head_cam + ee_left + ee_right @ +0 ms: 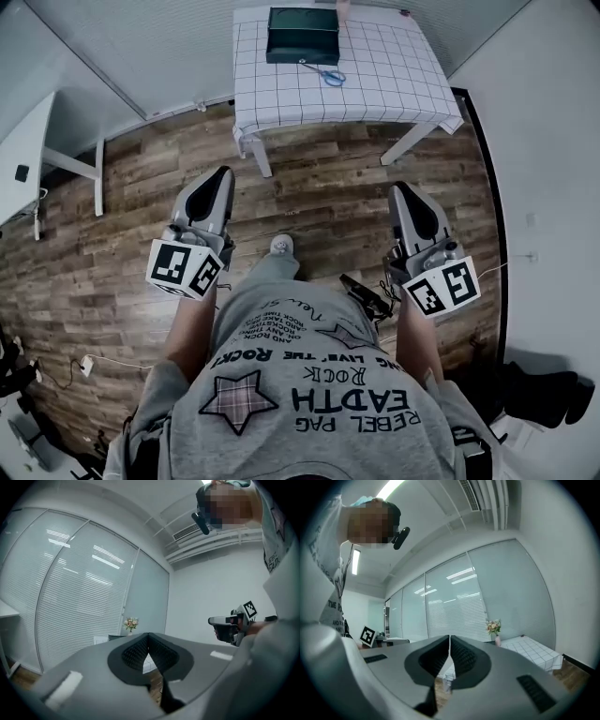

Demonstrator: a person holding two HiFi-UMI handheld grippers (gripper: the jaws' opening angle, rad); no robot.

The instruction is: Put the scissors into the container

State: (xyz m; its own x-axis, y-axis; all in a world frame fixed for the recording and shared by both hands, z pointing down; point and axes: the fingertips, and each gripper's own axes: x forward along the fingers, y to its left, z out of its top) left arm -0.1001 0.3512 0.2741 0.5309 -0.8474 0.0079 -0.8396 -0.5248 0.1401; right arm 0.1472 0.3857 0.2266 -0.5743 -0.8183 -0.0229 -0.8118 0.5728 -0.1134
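Observation:
The scissors [325,74], blue-handled, lie on the white grid-cloth table [394,84] far ahead, just in front of the dark green container [302,36]. Both grippers hang level over the wooden floor, well short of the table. My left gripper [225,172] has its pads touching, with nothing between them, as the left gripper view [149,637] also shows. My right gripper [397,187] is likewise shut and empty, with its jaws meeting in the right gripper view [450,638]. From the left gripper view, the right gripper [229,625] appears off to the side.
A white desk [23,150] stands at the left and a white wall [553,141] runs along the right. A vase of flowers [493,627] stands on the table's far edge. The person's shoe [281,245] and a cable [66,370] are on the floor.

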